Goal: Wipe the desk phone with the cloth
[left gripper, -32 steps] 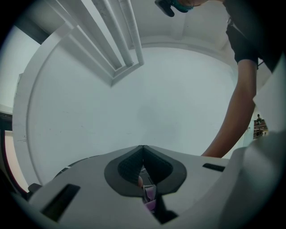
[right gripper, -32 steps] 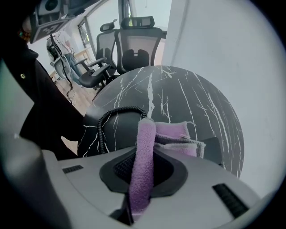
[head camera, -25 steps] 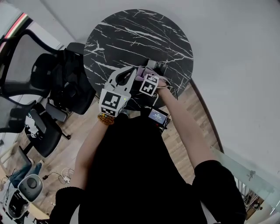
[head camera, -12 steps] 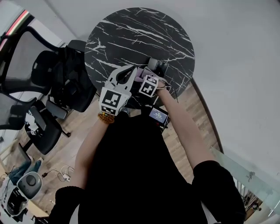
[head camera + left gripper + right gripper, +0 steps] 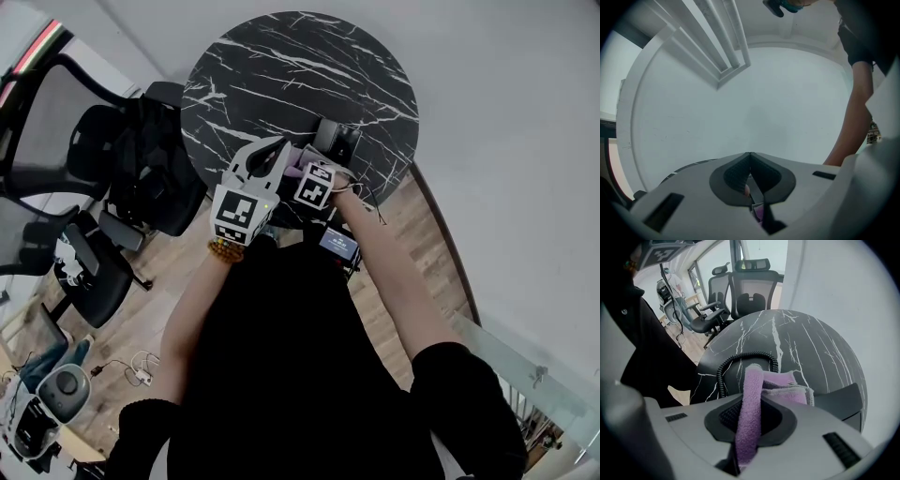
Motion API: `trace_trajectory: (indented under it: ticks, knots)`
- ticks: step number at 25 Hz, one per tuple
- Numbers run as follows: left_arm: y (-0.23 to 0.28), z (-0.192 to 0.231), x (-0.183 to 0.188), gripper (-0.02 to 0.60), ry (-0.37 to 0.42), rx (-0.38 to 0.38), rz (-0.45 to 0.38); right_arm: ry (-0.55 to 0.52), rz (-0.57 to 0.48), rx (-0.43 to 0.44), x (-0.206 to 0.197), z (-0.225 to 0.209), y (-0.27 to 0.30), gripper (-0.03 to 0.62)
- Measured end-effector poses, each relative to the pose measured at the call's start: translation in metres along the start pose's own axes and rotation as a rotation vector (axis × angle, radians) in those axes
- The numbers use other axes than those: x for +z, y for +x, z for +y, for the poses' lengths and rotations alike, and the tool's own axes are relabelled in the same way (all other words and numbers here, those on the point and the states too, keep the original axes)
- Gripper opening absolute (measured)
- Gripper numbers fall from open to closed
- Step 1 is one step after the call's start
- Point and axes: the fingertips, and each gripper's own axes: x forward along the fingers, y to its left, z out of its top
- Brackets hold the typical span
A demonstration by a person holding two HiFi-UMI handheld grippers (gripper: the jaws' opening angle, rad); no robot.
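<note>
- The round black marble-patterned desk (image 5: 281, 56) with white veins carries everything; the work sits near its edge closest to the person.
- The dark grey desk phone (image 5: 336, 139) rests on the desk just past both grippers. It looks like rigid plastic and light enough to slide under a push, so wiping pressure should probably stay gentle.
- The left gripper (image 5: 750, 157) is tilted up towards a pale wall, and its fingers meet at the tips with nothing between them there. A sliver of purple shows low in the gap; I cannot tell whether it is pinched or only seen through.
- The right gripper (image 5: 751, 401) has its fingers clamped on a fold of the cloth that runs up between them.
- The soft purple fleecy cloth (image 5: 785, 385) is bunched beyond those fingers, against the phone's near side. It is limp and light and will drape, so a hold on a thick fold, as here, seems best.
- The black coiled handset cord (image 5: 726, 371) loops behind the cloth; it is springy and could snag.
- In the head view the grippers cover most of the phone, so its handset and keys cannot be made out; the right gripper view shows only one sloping grey panel of it.
</note>
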Motion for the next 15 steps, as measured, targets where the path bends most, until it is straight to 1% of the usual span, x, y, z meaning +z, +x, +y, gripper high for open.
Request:
trace_trajectory:
  ticks: [8,11,12,15]
  knots:
    - [-0.002,-0.004,-0.002,0.012,0.000,0.006,0.005,-0.019,-0.003,0.017,-0.003,0.016,0.006,0.058]
    - [-0.003,-0.007,-0.002,0.012,0.003,0.005,0.005,-0.063,0.065,0.064,-0.018,0.034,0.015,0.058]
    - [-0.003,-0.008,-0.002,0.012,0.005,0.005,0.007,-0.080,0.079,0.067,-0.024,0.038,0.019,0.057]
    - [-0.007,-0.006,-0.004,0.012,0.005,0.012,0.012,-0.073,0.047,0.042,-0.029,0.041,0.020,0.057]
